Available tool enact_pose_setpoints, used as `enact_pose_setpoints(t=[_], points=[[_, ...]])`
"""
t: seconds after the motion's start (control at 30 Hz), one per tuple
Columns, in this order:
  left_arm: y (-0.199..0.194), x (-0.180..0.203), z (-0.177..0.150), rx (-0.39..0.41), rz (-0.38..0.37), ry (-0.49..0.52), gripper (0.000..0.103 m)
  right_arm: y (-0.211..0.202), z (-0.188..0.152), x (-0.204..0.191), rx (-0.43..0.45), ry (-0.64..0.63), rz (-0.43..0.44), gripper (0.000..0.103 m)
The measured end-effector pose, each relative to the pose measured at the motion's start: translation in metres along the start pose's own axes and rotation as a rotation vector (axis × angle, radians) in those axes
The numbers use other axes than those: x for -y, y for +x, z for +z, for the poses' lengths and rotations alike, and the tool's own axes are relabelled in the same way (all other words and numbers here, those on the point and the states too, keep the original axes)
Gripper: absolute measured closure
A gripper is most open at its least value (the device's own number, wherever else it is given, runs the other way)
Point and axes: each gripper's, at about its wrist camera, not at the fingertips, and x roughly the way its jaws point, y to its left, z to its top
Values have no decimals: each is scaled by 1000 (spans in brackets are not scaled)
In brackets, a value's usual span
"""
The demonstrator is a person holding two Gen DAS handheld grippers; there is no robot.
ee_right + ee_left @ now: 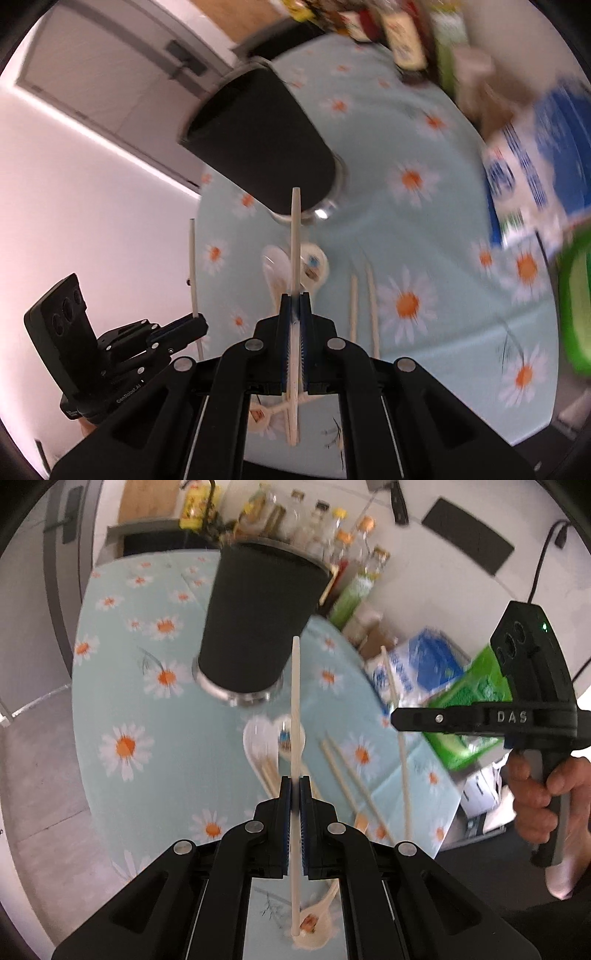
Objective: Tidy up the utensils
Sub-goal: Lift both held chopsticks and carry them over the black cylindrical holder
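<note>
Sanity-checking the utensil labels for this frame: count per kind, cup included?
chopsticks: 4 (2 held, 2 lying loose)
white spoons: 3
black cup: 1
Total: 8
Tan sticks beside the spoons are too blurred to count.

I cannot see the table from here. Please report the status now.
Left gripper shut on one chopstick. Right gripper shut on another chopstick. Black cup ahead, path clear. Two chopsticks left on table.
</note>
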Motion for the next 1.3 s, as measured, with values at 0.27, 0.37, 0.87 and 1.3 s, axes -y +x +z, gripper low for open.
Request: enact_pose_setpoints(t=[0.27,0.37,0.87,1.3], points=[[-30,-2,35,185,-6,-187,100,-19,30,-25,120,-149,136,97],[-39,-1,45,245,-6,-225,100,-29,42,-36,197,-214,172,97],[-62,29,121,606,4,-178,100,-78,115,-63,573,-395,228,97],[-52,15,166,790,72,-142,100,-68,169,-52,671,-354,249,97]])
